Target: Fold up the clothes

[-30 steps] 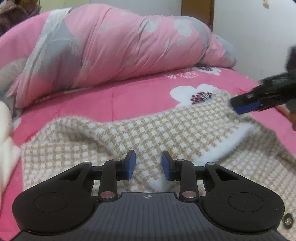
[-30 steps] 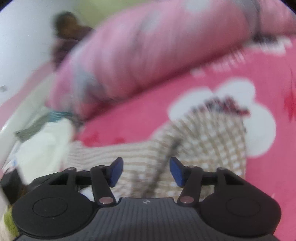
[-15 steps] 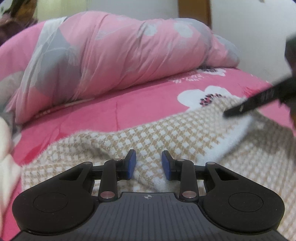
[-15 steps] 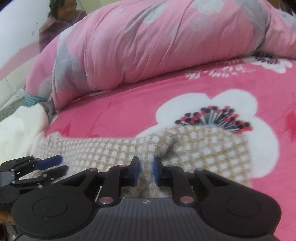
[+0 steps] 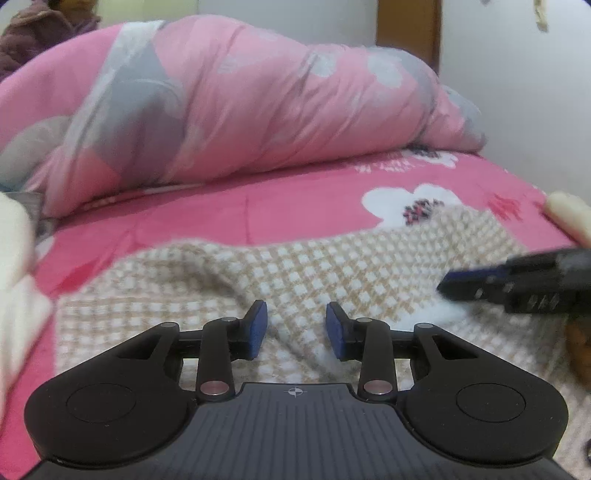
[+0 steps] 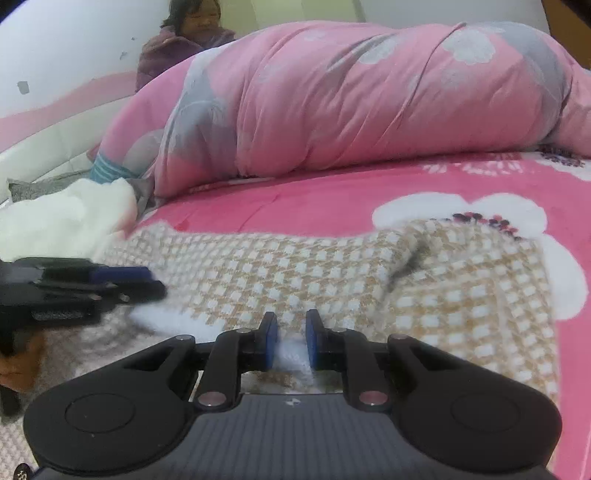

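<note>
A beige-and-white checked garment lies rumpled on the pink bed. My left gripper hovers low over its near part. Its jaws are opening slightly, and a ridge of the cloth runs between the pads without being pinched. In the right wrist view the left gripper reaches in from the left edge. My right gripper has its jaws closing to a narrow gap, and the pads press on the garment's white fluffy edge. In the left wrist view the right gripper lies flat on that white edge.
A rolled pink-and-grey quilt lies across the back of the bed. The flowered pink sheet lies beyond the garment. A white fluffy cloth is heaped at the left. A person sits behind the quilt.
My right gripper has come down onto the garment, rolled level, and narrowed its jaws from wide apart onto the white edge. The left gripper's jaws stand a little wider.
</note>
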Demonstrator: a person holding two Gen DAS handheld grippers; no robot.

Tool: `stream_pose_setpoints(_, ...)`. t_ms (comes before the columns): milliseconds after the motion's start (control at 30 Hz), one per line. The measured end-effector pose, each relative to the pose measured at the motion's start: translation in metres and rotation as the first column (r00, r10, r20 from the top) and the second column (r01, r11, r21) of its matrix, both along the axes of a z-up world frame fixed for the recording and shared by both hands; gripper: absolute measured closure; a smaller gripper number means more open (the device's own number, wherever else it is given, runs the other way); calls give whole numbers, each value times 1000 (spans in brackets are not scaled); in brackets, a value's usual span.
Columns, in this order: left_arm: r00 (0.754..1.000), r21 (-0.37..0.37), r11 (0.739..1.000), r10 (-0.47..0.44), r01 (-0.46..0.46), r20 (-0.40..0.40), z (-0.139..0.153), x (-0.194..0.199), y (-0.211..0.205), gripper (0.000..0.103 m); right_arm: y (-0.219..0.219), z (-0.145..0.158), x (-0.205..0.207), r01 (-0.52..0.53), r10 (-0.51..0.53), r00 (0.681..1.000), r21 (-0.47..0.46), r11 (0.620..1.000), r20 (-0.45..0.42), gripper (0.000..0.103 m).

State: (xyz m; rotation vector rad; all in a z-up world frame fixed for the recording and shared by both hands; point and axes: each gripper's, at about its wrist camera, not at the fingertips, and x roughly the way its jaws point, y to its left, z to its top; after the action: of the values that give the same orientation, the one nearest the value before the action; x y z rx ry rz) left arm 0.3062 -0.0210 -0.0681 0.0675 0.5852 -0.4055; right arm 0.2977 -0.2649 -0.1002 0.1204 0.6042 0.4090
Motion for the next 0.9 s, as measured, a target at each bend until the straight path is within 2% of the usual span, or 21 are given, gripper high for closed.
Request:
stream_pose_setpoints(133, 998, -31, 999, -21, 23, 54, 15, -8, -13, 66, -5, -4, -2, -1, 1, 1000, 38, 999, 5, 86)
stream_pose_setpoints(200, 998, 28, 998, -63, 62, 29, 7, -7, -33, 66, -5, -3, -2, -1, 0, 1000, 46, 999, 7, 86)
stream_pose_setpoints(267, 997, 128, 989, -75, 77, -18, -14, -5, -52, 66, -4, -3, -2, -1, 1, 1000, 44, 999, 10, 86)
stream_pose_setpoints(300, 997, 148, 986, -73, 71, 11, -22, -8, -54, 66, -4, -3, -2, -2, 2, 1000, 48, 999, 10, 86)
stream_pose_setpoints(333, 997, 132, 989, -65, 61, 30, -25, -12, -51, 65, -5, -2, -2, -3, 3, 1000, 52, 999, 9, 86)
stream_pose_setpoints(433, 1000, 62, 998, -15, 15, -5, -24, -12, -38, 65, -7, -2, -2, -6, 6, 1000, 66, 998, 5, 86)
stream_pose_setpoints(567, 1000, 113, 993, 25, -25, 1, -10, -19, -44, 65, -8, -1, -2, -7, 6, 1000, 66, 998, 3, 86)
stream_pose_setpoints(667, 997, 118, 993, 14, -24, 80, 4, -20, -56, 62, -6, -1, -2, -6, 5, 1000, 52, 999, 8, 86)
stream_pose_setpoints(700, 995, 120, 992, 16, -28, 99, 7, -15, -61, 59, -6, -1, -2, -6, 5, 1000, 52, 999, 8, 86)
stream_pose_setpoints(767, 996, 118, 992, 40, -49, 78, 6, 6, -70, 57, -6, -1, -2, -6, 6, 1000, 53, 999, 9, 86)
stream_pose_setpoints(867, 987, 168, 972, 157, -162, 45, -10, 41, -67, 57, -7, -1, -2, -7, 7, 1000, 59, 998, 8, 86)
stream_pose_setpoints(900, 982, 164, 969, 182, -186, 39, -15, 49, -62, 56, -8, -1, -2, -8, 8, 1000, 61, 998, 8, 86)
